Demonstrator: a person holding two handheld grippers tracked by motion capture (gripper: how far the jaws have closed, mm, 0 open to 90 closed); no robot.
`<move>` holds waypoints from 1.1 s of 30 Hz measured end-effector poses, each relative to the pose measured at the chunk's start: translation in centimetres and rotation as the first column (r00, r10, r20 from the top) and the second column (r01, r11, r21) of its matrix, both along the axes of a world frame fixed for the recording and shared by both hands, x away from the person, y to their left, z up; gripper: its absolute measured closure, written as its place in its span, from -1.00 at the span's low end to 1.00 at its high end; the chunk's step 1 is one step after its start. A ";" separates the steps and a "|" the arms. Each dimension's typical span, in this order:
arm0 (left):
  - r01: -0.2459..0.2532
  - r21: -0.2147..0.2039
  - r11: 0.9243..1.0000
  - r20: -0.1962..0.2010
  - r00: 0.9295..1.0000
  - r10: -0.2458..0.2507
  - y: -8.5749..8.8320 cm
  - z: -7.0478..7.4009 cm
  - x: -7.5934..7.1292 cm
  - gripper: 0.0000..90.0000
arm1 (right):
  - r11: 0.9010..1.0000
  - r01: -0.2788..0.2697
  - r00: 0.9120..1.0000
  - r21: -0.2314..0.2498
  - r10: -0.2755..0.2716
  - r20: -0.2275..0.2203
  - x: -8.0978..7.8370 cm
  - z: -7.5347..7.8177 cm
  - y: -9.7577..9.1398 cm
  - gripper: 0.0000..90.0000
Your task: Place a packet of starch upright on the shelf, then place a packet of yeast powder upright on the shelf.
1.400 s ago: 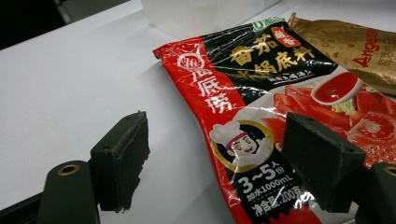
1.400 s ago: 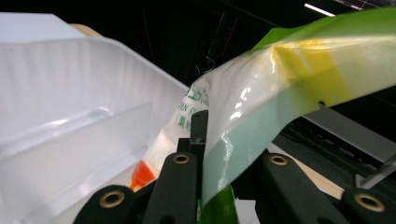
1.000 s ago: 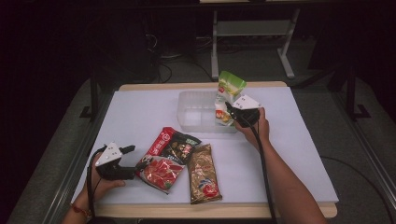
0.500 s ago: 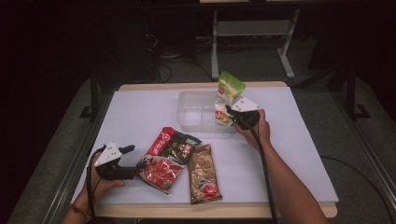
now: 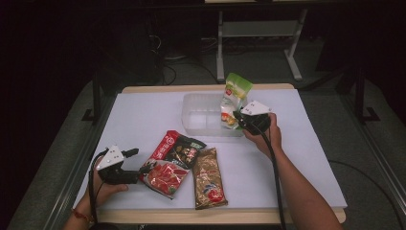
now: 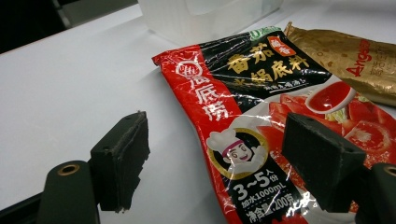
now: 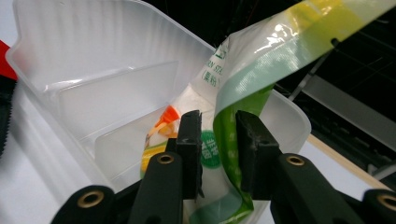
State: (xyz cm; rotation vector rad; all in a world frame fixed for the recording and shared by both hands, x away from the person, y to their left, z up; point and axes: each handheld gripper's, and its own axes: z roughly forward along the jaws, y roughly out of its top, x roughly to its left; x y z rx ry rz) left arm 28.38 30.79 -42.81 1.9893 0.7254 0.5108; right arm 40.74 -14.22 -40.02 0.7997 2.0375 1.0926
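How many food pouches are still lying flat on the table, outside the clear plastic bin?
3: red-and-black soup-base pouch, red tomato pouch overlapping it beside the left gripper, gold foil pouch to their right. None appear hidden.

Dim room, grey floor (image 5: 383, 139); white-topped desk (image 5: 143, 115) with pale wooden edge; light metal frame legs (image 5: 220, 52) behind; dark cables (image 5: 177, 72) on floor beyond

Looked like a lab or test room, not a home. A plain white table (image 5: 143, 115) stood alone on grey carpet (image 5: 335, 120), the surroundings were dark, loose cables (image 5: 172, 72) ran across the floor, and a bare metal stand frame (image 5: 258, 33) sat behind it.
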 end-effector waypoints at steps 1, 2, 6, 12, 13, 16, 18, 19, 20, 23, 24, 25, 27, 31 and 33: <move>0.000 0.003 1.000 0.001 1.000 0.000 0.0 0.0 -0.1 -0.50 | 1.000 -0.001 1.000 0.005 0.001 -0.003 -0.2 0.1 -0.1 0.52; 0.003 0.005 1.000 0.001 1.000 -0.003 0.0 0.0 -0.1 -0.50 | 1.000 -0.003 1.000 0.010 0.004 -0.007 -0.4 0.3 -0.3 0.52; 0.009 0.002 1.000 0.003 1.000 -0.009 -0.1 0.0 -0.3 -0.50 | 1.000 -0.011 1.000 0.028 0.011 -0.015 -1.3 0.6 -1.2 0.49; 0.035 0.006 0.999 0.000 0.999 -0.035 -0.6 0.0 -0.4 -0.50 | 0.999 -0.015 0.999 0.049 0.017 -0.033 -2.9 1.0 -2.8 0.48; 0.038 0.008 0.999 0.000 0.999 -0.038 -0.7 0.0 -0.4 -0.50 | 0.999 -0.018 0.999 0.044 0.020 -0.033 -3.2 1.1 -3.0 0.47; 0.044 0.010 0.999 -0.002 0.999 -0.044 -0.8 0.0 -0.4 -0.50 | 0.998 -0.021 0.999 0.058 0.024 -0.038 -4.0 1.2 -3.6 0.46; 0.047 0.005 0.999 0.001 0.999 -0.047 -0.9 0.1 -0.5 -0.50 | 0.998 -0.027 0.999 0.059 0.030 -0.044 -4.5 1.1 -3.8 0.43; 0.048 0.000 0.999 -0.002 0.999 -0.048 -0.9 0.1 -0.4 -0.50 | 0.998 -0.031 0.998 0.057 0.034 -0.053 -4.8 1.1 -3.9 0.41; 0.047 0.004 0.999 -0.004 0.999 -0.047 -0.9 0.1 -0.4 -0.50 | 0.998 -0.036 0.997 0.056 0.040 -0.061 -5.1 1.1 -4.0 0.40; 0.051 0.019 0.999 -0.005 0.999 -0.051 -1.0 -0.1 -0.4 -0.50 | 0.996 -0.063 0.994 0.058 0.068 -0.088 -6.0 0.8 -4.1 0.32; 0.052 0.022 0.998 0.000 0.999 -0.052 -1.0 0.0 -0.5 -0.50 | 0.995 -0.074 0.992 0.060 0.080 -0.101 -6.2 0.7 -4.1 0.31; 0.052 0.018 0.998 0.001 0.999 -0.052 -1.0 0.0 -0.5 -0.50 | 0.994 -0.083 0.990 0.066 0.090 -0.113 -6.5 0.6 -4.1 0.29; 0.045 0.017 0.999 -0.004 0.999 -0.045 -0.9 0.0 -0.5 -0.50 | 0.992 -0.101 0.985 0.071 0.110 -0.135 -7.0 0.3 -4.1 0.25; 0.043 0.035 0.998 -0.001 0.999 -0.043 -1.1 -0.1 -0.6 -0.50 | 0.983 -0.141 0.974 0.114 0.158 -0.164 -8.3 -0.1 -4.0 0.21; 0.043 0.035 0.998 0.002 0.999 -0.043 -1.1 0.0 -0.6 -0.50 | 0.980 -0.167 0.963 0.109 0.186 -0.193 -8.7 -0.4 -3.7 0.16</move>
